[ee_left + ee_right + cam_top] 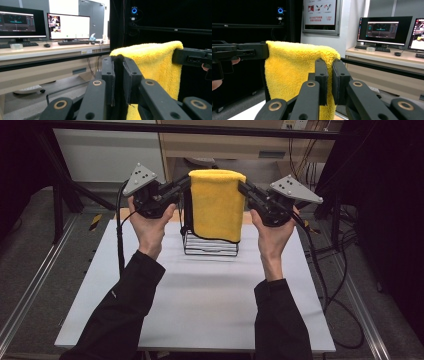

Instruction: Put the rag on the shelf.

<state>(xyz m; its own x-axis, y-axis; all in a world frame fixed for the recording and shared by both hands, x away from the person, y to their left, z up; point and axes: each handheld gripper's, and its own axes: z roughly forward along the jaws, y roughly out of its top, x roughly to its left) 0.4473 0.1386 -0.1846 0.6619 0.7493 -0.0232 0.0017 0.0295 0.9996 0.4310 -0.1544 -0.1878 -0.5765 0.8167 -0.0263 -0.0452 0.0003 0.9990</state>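
1. Two grippers are held up in the upper middle of the high view, with a yellow towel [217,204] stretched between them.
2. The left gripper [186,183] is closed on the towel's top left corner; in the left gripper view its fingers [108,75] are seen pressed nearly together with the cloth's edge pinched between them.
3. The right gripper [243,186] is likewise clamped on the top right corner, its fingers [321,77] nearly touching around the fabric.
4. The towel hangs folded over, its lower edge draped in front of a black wire rack [210,247].
5. The rack stands on the white table [200,305], near its far edge.
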